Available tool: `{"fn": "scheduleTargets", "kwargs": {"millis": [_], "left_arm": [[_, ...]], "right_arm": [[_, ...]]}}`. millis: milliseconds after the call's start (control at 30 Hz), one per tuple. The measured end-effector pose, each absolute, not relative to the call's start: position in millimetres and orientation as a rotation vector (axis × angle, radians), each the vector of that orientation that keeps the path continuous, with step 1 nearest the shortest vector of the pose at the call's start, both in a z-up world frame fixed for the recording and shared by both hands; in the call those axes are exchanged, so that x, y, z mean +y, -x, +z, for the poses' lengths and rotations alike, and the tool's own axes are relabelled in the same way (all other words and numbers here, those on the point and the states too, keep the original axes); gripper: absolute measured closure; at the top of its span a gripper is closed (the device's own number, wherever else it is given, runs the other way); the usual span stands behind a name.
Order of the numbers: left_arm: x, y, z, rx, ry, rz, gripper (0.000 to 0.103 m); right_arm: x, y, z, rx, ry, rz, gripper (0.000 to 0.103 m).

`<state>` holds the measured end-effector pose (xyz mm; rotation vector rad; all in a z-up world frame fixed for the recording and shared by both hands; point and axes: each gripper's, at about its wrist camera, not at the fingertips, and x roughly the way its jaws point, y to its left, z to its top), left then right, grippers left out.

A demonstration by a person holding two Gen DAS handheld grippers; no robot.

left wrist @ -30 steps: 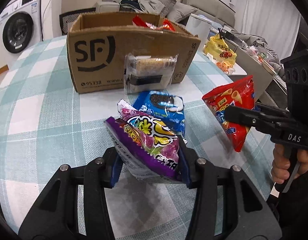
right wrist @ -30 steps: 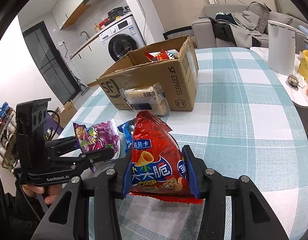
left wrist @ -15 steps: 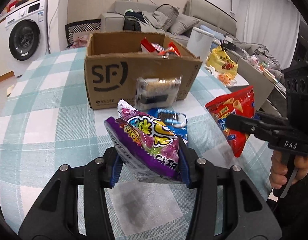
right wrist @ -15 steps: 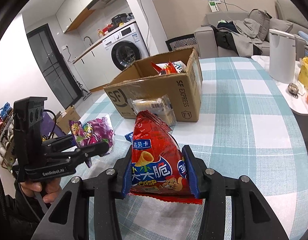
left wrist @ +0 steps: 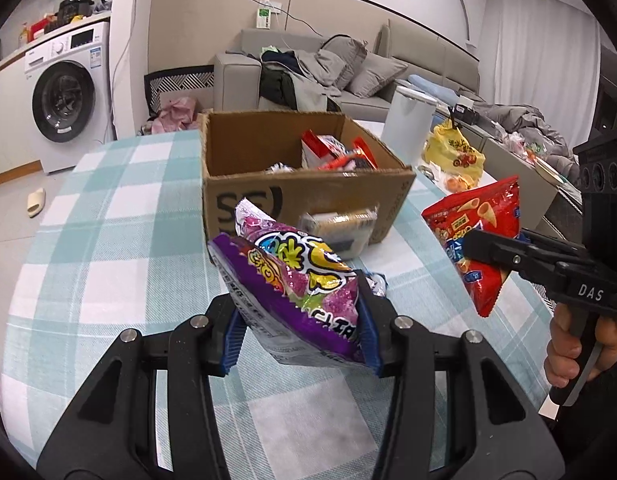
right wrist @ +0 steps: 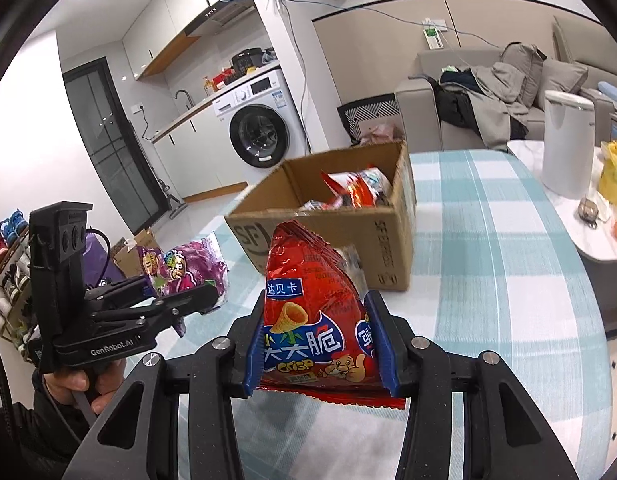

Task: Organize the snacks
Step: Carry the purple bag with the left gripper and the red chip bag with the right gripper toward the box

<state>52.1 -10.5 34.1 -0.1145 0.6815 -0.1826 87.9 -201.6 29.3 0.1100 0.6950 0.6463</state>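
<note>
Both packets have risen since the earlier frames: the box's open top now shows from each wrist view where before I saw mostly its printed side.

Item, left gripper (left wrist: 300,330): jaws clamped on the purple candy bag (left wrist: 296,280), pads pressing its lower half, bag clear of the tabletop (left wrist: 108,248) and tilted, its long axis leaning up and away toward the box.

Item, right gripper (right wrist: 318,350): jaws clamped on the red crisp bag (right wrist: 314,312), held by its bottom seam end, its pointed top aimed at the box; also lifted off the cloth.

Item, cardboard box (left wrist: 304,196): standing toward the far edge of the tabletop, flaps open, several red and white packets already inside. It lies ahead of both grippers and lower than the bags' tops. From the left wrist view it sits straight ahead, slightly right; from the right wrist view, ahead and slightly left.

Item, clear-wrapped cracker pack (left wrist: 340,228): leaning against the box's near wall, between the grippers and the box.

Judgement: I read this as the carry to the box. Which hand is nearer I cannot tell; they look about level, left gripper toward the box's left near corner, right toward its right one. Each bag has to pass over the near wall, and over the cracker pack, before release.
</note>
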Motion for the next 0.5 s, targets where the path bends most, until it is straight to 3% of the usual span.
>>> {"fn": "scheduleTargets", "kwargs": {"millis": [500], "left_arm": [[-1.6, -71.4, 57.3, 0.633, 0.117, -0.153, 0.059]], "right_arm": [[-186.5, -108.2, 58.0, 0.627, -0.128, 0.655, 0.057]]}}
